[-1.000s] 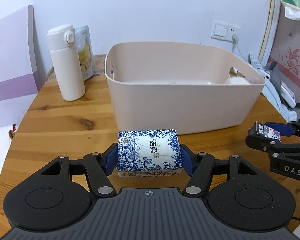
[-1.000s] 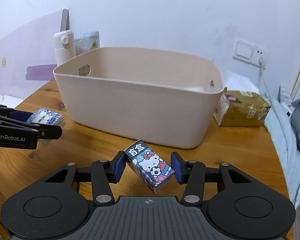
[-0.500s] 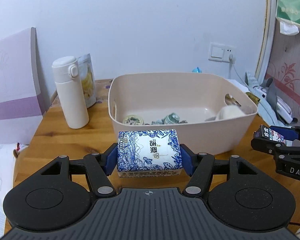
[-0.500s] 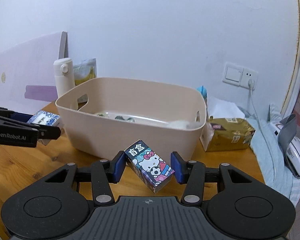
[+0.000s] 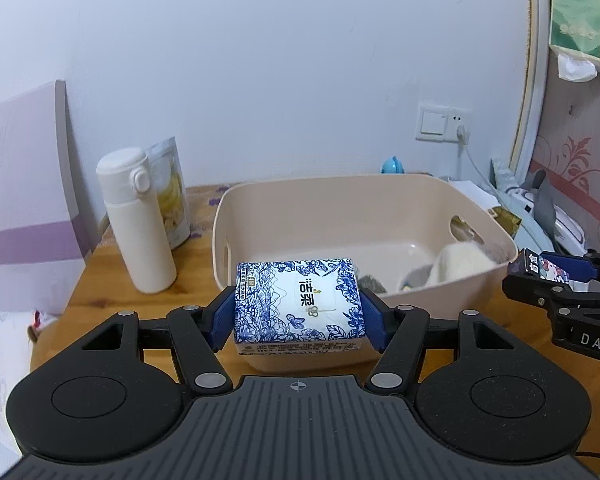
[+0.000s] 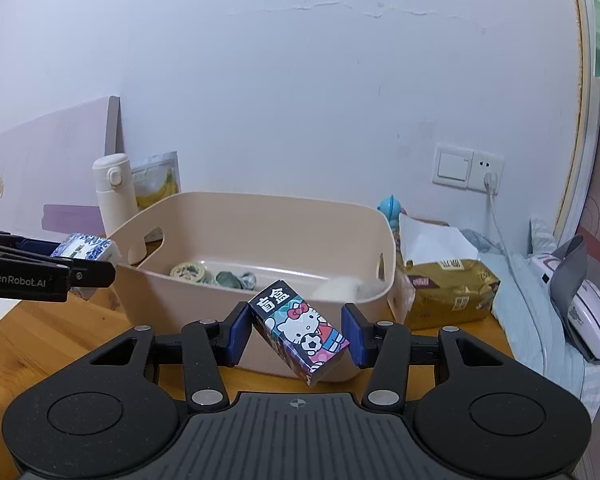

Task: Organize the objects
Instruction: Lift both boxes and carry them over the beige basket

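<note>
Pale wall [image 6: 300, 80] – cracked paint – behind a wooden table [image 6: 40, 344].

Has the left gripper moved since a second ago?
Yes. The left gripper rose: the beige bin, once seen side-on, now shows its inside.

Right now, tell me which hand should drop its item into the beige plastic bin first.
Left, probably. The left gripper holds the blue-and-white floral tissue pack squarely, in front of the beige plastic bin. The right gripper holds the cartoon-cat box askew, by its corners, so it looks less secure.
</note>
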